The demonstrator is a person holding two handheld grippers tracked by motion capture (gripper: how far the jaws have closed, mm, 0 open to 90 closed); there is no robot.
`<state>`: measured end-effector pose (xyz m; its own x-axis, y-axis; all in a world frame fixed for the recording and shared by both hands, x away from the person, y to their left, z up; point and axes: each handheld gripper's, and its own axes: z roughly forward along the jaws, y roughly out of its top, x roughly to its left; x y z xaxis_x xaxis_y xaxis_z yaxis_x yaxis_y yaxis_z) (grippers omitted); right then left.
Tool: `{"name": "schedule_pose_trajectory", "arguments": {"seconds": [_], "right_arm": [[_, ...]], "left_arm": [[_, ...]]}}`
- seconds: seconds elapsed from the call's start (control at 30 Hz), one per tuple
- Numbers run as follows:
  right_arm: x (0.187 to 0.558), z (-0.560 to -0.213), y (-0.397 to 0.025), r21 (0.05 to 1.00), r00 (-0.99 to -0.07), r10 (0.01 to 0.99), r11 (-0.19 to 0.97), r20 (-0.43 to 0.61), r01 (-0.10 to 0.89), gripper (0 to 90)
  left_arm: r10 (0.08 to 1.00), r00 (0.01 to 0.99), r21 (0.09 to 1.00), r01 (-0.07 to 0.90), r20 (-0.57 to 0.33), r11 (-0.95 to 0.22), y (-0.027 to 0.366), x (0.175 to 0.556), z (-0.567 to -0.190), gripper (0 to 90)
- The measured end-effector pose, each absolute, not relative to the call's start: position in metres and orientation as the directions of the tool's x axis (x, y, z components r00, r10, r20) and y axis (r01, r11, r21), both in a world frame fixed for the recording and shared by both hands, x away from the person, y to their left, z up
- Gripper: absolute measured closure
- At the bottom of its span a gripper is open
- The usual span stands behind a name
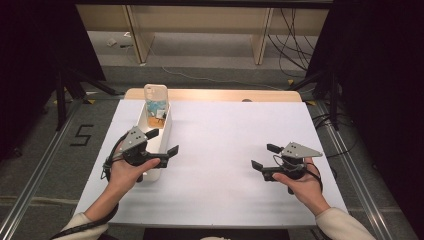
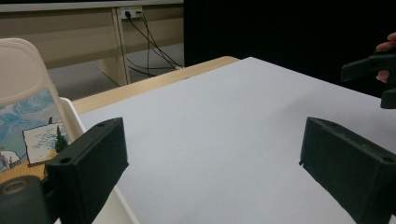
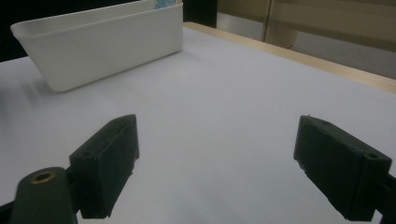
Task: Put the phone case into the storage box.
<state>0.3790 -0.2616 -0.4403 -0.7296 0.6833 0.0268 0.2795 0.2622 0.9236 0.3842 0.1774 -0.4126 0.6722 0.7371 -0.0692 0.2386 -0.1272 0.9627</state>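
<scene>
Left gripper [image 1: 162,142], jaws wide apart and holding nothing, straddles the near end of the white bin [image 1: 167,127]; right gripper [image 1: 265,156], equally spread, hovers well apart over bare table [image 1: 225,130].

The left gripper view reveals the painted landscape on the phone case [image 2: 28,116] standing in the bin. The right gripper view shows the bin's outer wall [image 3: 107,44]; its contents are hidden there.

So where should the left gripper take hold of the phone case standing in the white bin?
Probably by the phone case's top edge, coming down from above: it leans upright at the far end of the white bin, rising past the rim, so its upper part is free. The left gripper, jaws open, hovers over the bin's near end.
</scene>
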Motion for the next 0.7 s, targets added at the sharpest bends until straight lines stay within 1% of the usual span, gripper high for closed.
{"name": "schedule_pose_trajectory", "arguments": {"seconds": [0.7], "right_arm": [[0.3780, -0.4397, -0.2603, 0.925, -0.735, 0.678, 0.263, 0.025, 0.275, 15.1]], "left_arm": [[0.722, 0.688, 0.961, 0.242, -0.072, -0.134, 0.1755, 0.3777, -0.4170, 6.8]]}}
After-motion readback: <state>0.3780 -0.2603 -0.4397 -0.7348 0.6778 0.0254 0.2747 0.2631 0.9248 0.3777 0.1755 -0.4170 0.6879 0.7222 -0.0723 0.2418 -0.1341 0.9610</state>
